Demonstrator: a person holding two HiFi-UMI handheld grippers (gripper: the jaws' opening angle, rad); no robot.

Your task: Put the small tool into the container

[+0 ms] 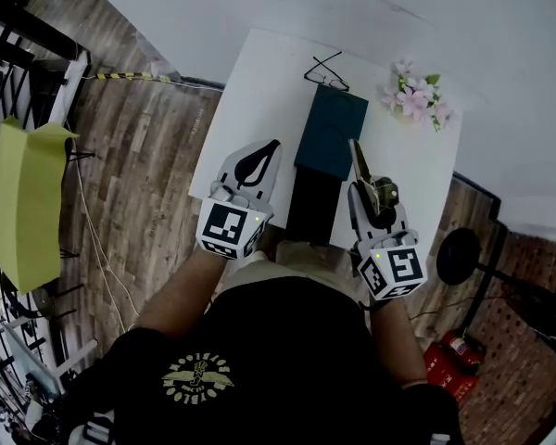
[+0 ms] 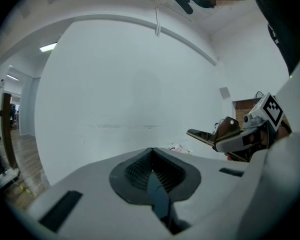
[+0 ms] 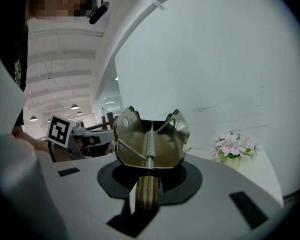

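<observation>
**Clip in hand, box not yet reached**

Nearest me, low in the head view, my right claw (image 1: 365,189) has its jaws narrowed onto the tail of a brass-coloured spring clip (image 1: 360,165). In the right gripper view the clip (image 3: 150,136) stands up out of the claw (image 3: 149,176) with its two wings spread toward the wall. The small tool is therefore held in the air, at the right of the frame and just beside the boxes, not in anything.

My left claw (image 1: 272,146) sits at lower centre-left with its jaws closed together and nothing between them. The left gripper view shows the pads meeting at the tip (image 2: 151,153).

Between the two claws a black box (image 1: 313,207) lies on the white table (image 1: 250,82). A teal box (image 1: 332,130) touches its far end. From above the teal box looks shut, and I can't tell which of the two is the container.

Further up the frame lie a pair of glasses (image 1: 326,72), and pink flowers (image 1: 415,95) sit at the upper right.

I judge this to be the carry step. Next, I think the empty left claw has to open or steady the box before I bring the clip over it and let go.
</observation>
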